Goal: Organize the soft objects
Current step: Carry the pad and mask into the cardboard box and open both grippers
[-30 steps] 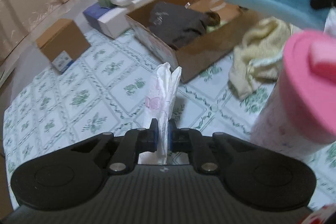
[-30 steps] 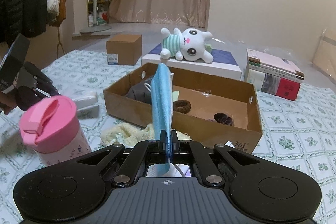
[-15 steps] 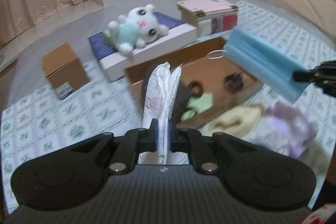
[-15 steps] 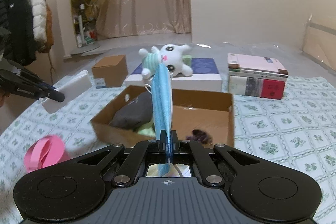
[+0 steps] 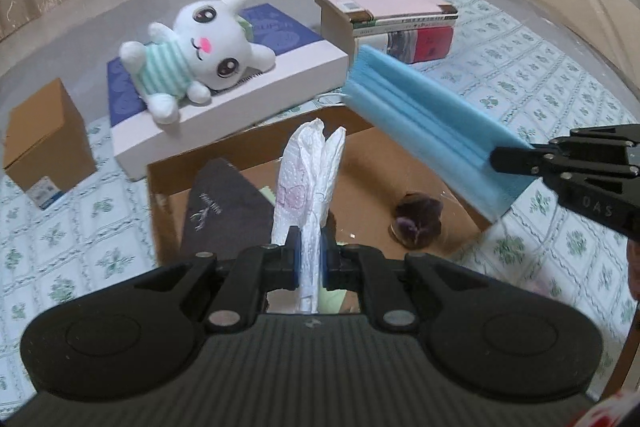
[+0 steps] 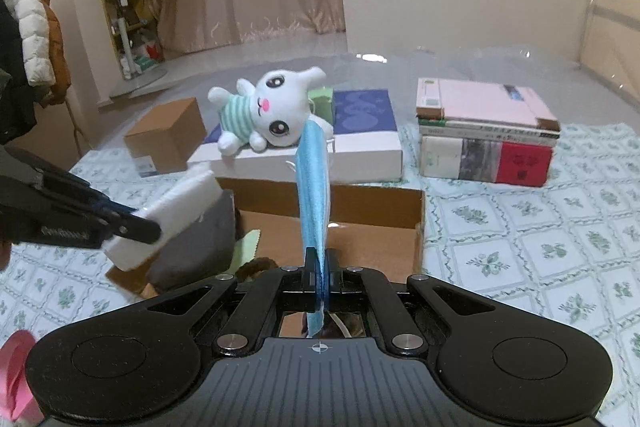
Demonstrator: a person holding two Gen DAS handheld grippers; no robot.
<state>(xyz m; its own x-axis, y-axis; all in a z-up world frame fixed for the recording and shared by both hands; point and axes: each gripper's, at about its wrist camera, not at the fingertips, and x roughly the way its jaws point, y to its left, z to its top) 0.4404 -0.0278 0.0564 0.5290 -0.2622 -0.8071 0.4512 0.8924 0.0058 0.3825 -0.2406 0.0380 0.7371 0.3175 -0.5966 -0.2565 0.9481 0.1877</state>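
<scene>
My left gripper (image 5: 311,263) is shut on a white folded pad (image 5: 310,183) that stands up between its jaws; the same pad (image 6: 176,215) shows from the side in the right wrist view. My right gripper (image 6: 320,279) is shut on a blue face mask (image 6: 314,187), which reaches in from the right in the left wrist view as the mask (image 5: 424,123). Both are held over the open cardboard box (image 5: 156,187). Inside lie a dark folded cloth (image 5: 224,203), a pale green cloth (image 6: 248,247) and a dark hair tie (image 5: 418,221).
A white plush bunny (image 5: 196,51) lies on a flat white-and-blue box (image 5: 280,75) behind the cardboard box. A stack of books (image 5: 388,19) stands at the back right, a small brown carton (image 5: 44,143) at the left. A pink lid (image 6: 16,371) shows at the lower left.
Both grippers have swung from beside the pink cup and the yellow cloth to above the cardboard box, still holding the pad and the mask. The cup has dropped out of the left wrist view.
</scene>
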